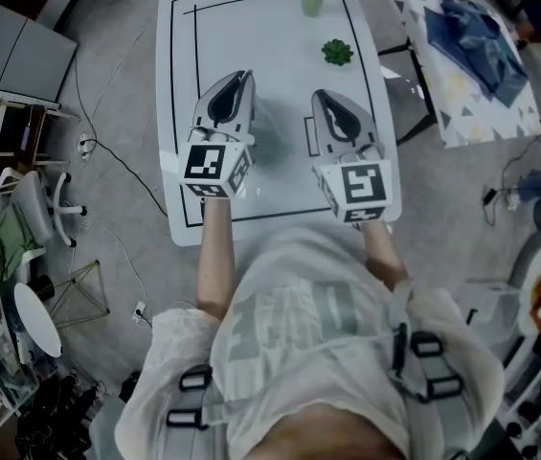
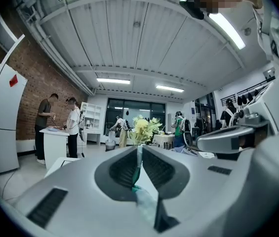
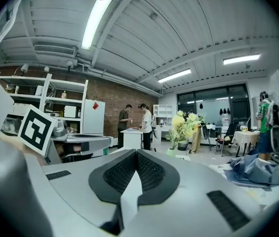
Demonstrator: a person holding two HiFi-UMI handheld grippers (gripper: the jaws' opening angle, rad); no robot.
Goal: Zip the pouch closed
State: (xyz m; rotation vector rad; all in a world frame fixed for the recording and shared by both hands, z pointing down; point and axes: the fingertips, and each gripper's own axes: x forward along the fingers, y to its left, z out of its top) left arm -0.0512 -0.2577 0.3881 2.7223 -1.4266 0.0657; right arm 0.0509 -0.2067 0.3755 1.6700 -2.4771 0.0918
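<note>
The pouch as a whole I am not finding in any view; it is not showing on the table [image 1: 280, 84]. Only a thin green strip [image 2: 137, 174], maybe its edge, is sitting between the jaws of my left gripper [image 1: 240, 80], which are pressing together on it. My right gripper [image 1: 320, 96] is fully closed and holding nothing. I am thinking such a thin pinch is risking to slip out under a sideways pull, and a closed right gripper is not catching any slider.
</note>
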